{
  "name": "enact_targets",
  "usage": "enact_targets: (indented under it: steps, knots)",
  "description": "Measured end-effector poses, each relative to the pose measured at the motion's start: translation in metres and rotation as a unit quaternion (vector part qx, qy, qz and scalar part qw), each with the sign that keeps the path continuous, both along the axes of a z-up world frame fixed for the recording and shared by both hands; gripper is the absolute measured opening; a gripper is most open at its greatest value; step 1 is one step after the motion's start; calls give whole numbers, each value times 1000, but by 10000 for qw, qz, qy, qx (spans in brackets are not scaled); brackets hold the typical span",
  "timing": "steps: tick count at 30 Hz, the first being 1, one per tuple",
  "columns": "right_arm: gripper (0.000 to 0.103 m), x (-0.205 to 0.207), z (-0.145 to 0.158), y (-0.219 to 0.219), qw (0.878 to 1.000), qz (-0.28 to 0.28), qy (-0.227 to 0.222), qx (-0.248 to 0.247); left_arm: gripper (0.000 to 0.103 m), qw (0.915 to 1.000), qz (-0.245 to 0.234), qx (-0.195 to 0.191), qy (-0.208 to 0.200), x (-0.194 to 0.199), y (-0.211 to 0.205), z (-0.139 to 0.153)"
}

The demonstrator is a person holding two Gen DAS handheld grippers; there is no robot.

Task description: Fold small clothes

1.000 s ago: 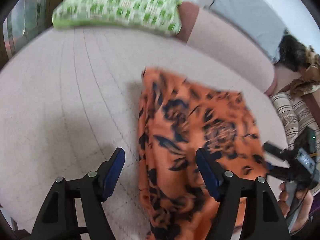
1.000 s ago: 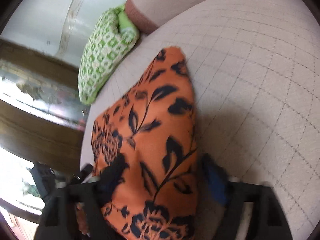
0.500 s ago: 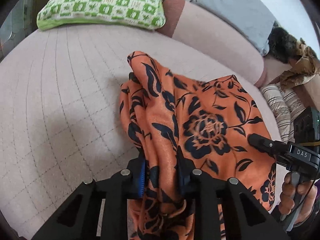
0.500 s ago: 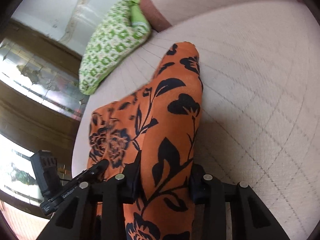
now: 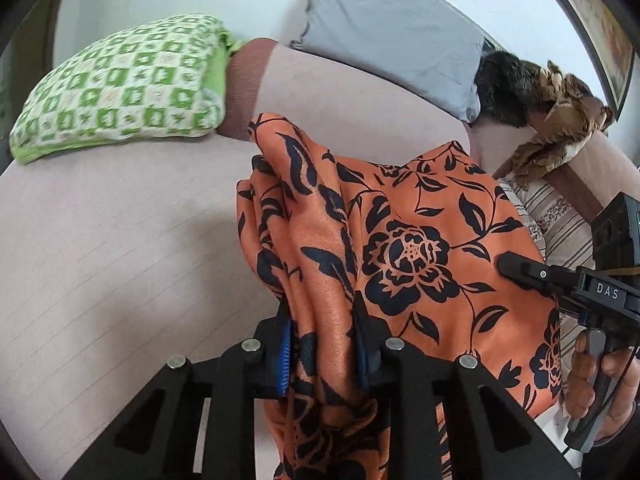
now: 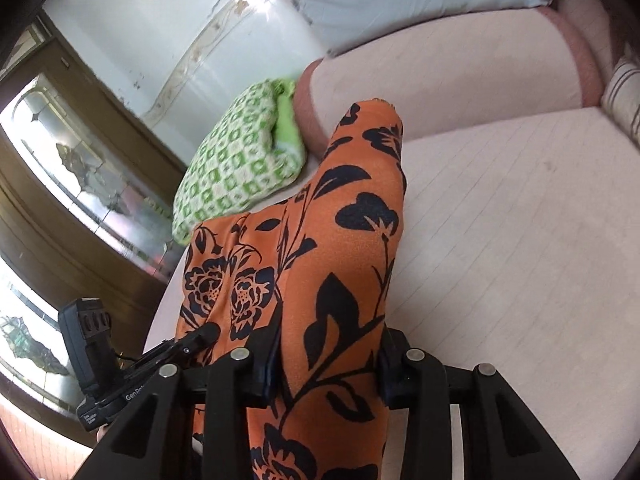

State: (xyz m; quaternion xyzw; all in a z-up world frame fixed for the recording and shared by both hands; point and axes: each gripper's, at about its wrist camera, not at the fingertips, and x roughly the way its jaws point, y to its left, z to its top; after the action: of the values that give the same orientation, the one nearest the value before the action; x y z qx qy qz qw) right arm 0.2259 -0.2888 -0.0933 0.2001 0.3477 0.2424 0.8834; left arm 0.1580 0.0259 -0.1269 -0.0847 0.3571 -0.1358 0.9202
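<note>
A green-and-white checked pillow (image 5: 120, 88) is seen at the far left corner of the pale quilted mattress (image 5: 100, 260), against a pink bolster (image 5: 340, 92); a grey pillow (image 5: 392, 32) is propped behind the bolster; the orange floral garment (image 5: 400, 240) is held lifted over the mattress near its near edge, one bunched edge pinched between the narrowly parted fingers of the left gripper (image 5: 324, 344); the cloth is stretched across to the right gripper (image 6: 326, 364), whose pads are likewise clamped on a thick fold of it; a hand (image 5: 600, 384) is seen on the right gripper's handle; striped bedding (image 5: 560, 220) lies at the right edge
</note>
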Motion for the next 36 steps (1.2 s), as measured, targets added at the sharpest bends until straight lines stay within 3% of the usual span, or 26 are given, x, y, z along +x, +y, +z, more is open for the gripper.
enact_targets:
  steps: [7,11,13,15,16,18,20,24,26,28,29,31,36]
  knots:
    - [39,29,-34,-32,9992,-200,356,-2,27,9992,-38,175,360,30,-32,-36]
    - [39,47,-68,-42,9976,-288,629,15,29,9974,-30,337,643,46,-44,-64]
    - [46,57,-96,-47,9937,-458,1021,-76,34,9943,40,491,949,53,-47,-83]
    - [55,57,-112,-54,9881,-755,1318,-237,54,9931,141,592,1002,52,-44,-91]
    - [57,52,-113,-60,9876,-827,1328,-143,58,9934,227,658,910,48,-42,-87]
    - [60,43,-106,-66,9871,-998,1235,-181,61,9926,342,890,758,38,-38,-75]
    - [60,27,-81,-66,9899,-1091,819,-379,61,9927,425,988,542,26,-32,-60]
    - [71,5,-52,-49,9977,-624,250,5,63,9936,425,1039,144,-1,-35,-43]
    - [77,6,-64,-38,9987,-333,360,156,64,9910,288,1297,161,-5,-45,-54]
    - [79,17,-90,-31,9964,-305,777,112,65,9815,314,1828,486,2,-55,-86]
    - [79,25,-108,-32,9940,-373,1026,65,67,9806,265,1855,580,6,-54,-95]
    - [79,24,-102,-32,9947,-379,951,101,67,9826,281,1778,451,1,-50,-87]
    - [79,37,-51,-31,9991,-141,375,110,68,9884,300,1488,-15,-5,-49,-53]
